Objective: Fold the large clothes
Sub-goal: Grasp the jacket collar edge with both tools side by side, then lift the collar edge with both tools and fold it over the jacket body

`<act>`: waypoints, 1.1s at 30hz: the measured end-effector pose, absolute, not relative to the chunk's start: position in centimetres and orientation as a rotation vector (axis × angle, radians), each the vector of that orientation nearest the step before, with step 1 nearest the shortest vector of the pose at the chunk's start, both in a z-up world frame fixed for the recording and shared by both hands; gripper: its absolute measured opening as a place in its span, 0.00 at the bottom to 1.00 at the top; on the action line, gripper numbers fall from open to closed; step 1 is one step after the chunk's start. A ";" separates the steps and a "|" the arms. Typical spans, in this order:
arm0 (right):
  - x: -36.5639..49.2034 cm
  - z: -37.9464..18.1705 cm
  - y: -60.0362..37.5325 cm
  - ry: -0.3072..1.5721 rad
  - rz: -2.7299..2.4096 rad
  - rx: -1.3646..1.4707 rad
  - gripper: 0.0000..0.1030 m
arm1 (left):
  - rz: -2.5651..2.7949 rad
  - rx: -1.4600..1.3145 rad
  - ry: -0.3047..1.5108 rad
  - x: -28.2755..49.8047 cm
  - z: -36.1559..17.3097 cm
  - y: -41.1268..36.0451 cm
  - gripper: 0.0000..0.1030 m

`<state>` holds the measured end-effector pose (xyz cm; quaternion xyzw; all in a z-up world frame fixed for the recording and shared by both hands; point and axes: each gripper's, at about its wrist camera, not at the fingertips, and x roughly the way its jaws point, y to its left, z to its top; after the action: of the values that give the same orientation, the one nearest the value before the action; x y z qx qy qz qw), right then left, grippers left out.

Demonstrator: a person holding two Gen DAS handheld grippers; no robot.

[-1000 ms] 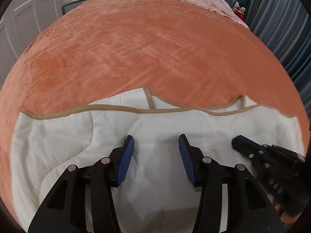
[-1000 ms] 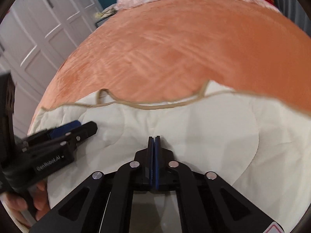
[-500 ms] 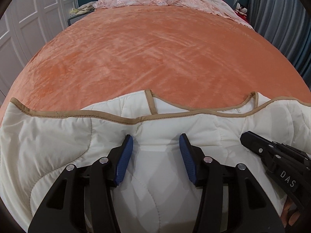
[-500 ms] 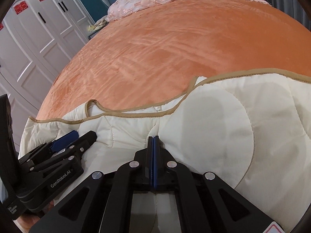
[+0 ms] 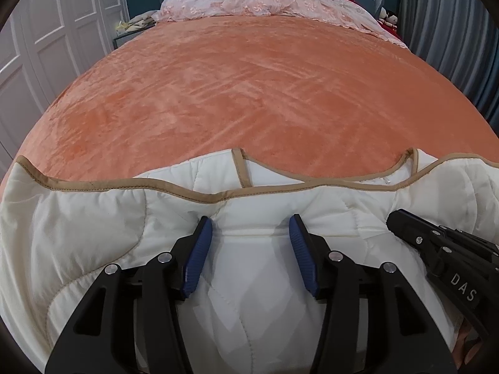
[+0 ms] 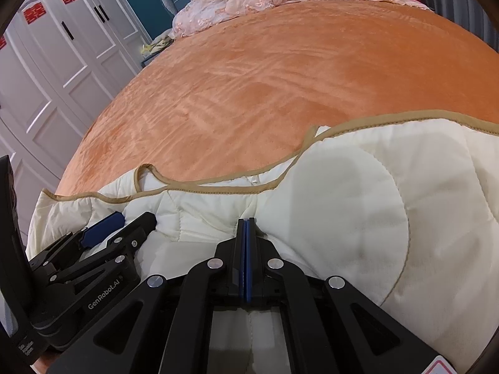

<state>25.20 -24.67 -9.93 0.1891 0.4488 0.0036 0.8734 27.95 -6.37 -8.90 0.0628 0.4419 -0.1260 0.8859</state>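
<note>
Garment: I've got a cream quilted jacket (image 5: pixel 255 311) with tan binding (image 5: pixel 174 191) lying at the near edge of the bed, spread from the near left corner across to the right; same jacket in the right wrist view (image 6: pixel 358 205).
Bed: orange plush bedspread (image 5: pixel 249 93) carries it, bare orange running away to the far edge.
Left gripper: my left gripper (image 5: pixel 251 230) is spread wide, blue pads (image 5: pixel 199 249) apart, fingertips down on the quilted fabric just short of the bound edge, nothing pinched between them. From the right wrist it shows at the lower left (image 6: pixel 124 227), lying over the jacket.
Right gripper: my right gripper (image 6: pixel 246 222) is clenched, pads pressed flat together, tips buried in a pucker of the cream fabric; I read that as a pinch on the jacket. In the left wrist view its black body (image 5: pixel 436 249) comes in from the right, tip on the fabric.
Binding: the tan trim waves along the jacket's far edge, with a loop standing up near the left (image 6: pixel 146 171).
Far end: pink lace bedding (image 5: pixel 265 3) is heaped along the far edge of the bed.
Left side: white wardrobe doors (image 6: pixel 62 71) with red paper cut-outs.
Right side: grey curtain (image 5: pixel 452 31).
</note>
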 end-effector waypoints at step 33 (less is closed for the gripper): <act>14.0 -4.8 -16.9 1.000 0.004 0.309 0.00 | -0.286 0.017 1.035 16.6 -4.4 -0.7 0.51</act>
<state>14.05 -16.91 -4.78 0.1474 0.4773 0.0020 0.8663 16.63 -0.68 -4.43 0.0082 0.4930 -0.1364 0.8593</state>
